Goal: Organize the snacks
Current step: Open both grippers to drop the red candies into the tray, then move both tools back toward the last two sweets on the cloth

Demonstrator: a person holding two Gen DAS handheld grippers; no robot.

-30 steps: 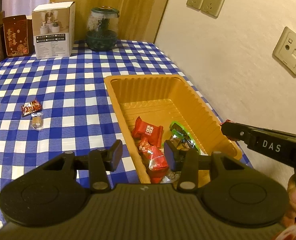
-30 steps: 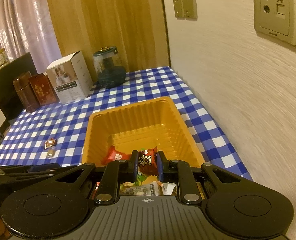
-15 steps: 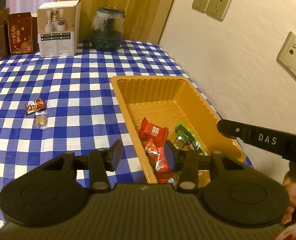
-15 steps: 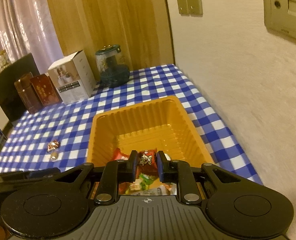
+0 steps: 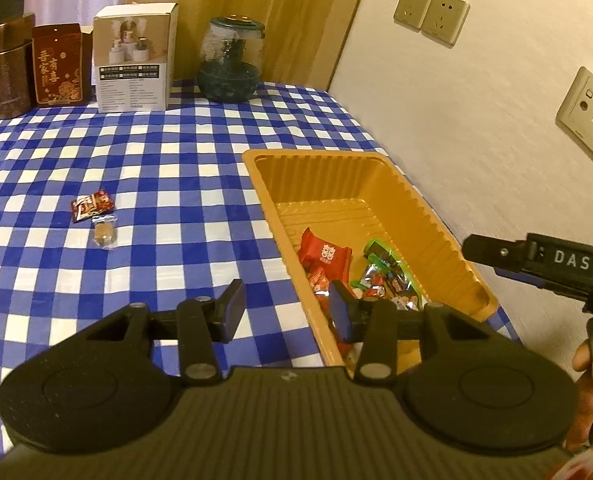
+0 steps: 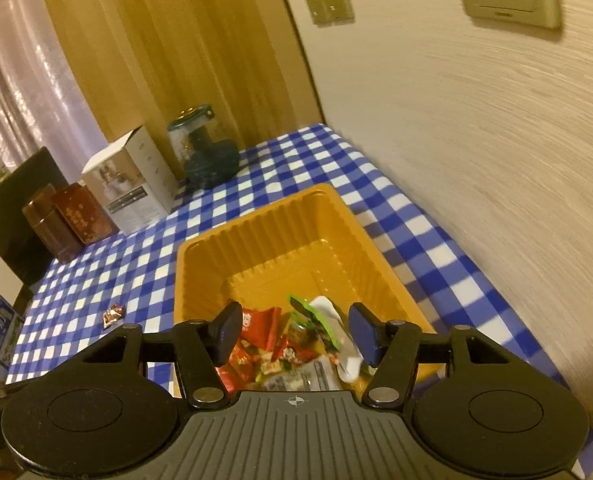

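Over the orange tray (image 6: 200, 276) on the checked tabletop (image 5: 176, 184), my right tongs (image 6: 294, 334) are opening, nothing between the jaws, wrapped snacks (image 6: 272, 344) heaped just below. My left tongs (image 5: 284, 310) hang apart, empty, at the tray's near edge; two candies (image 5: 94, 214) lie well left.

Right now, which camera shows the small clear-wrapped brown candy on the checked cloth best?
The left wrist view: the small clear-wrapped brown candy lies unobstructed beside the red-wrapped candy. The right wrist view shows only the red one; the brown is not visible.
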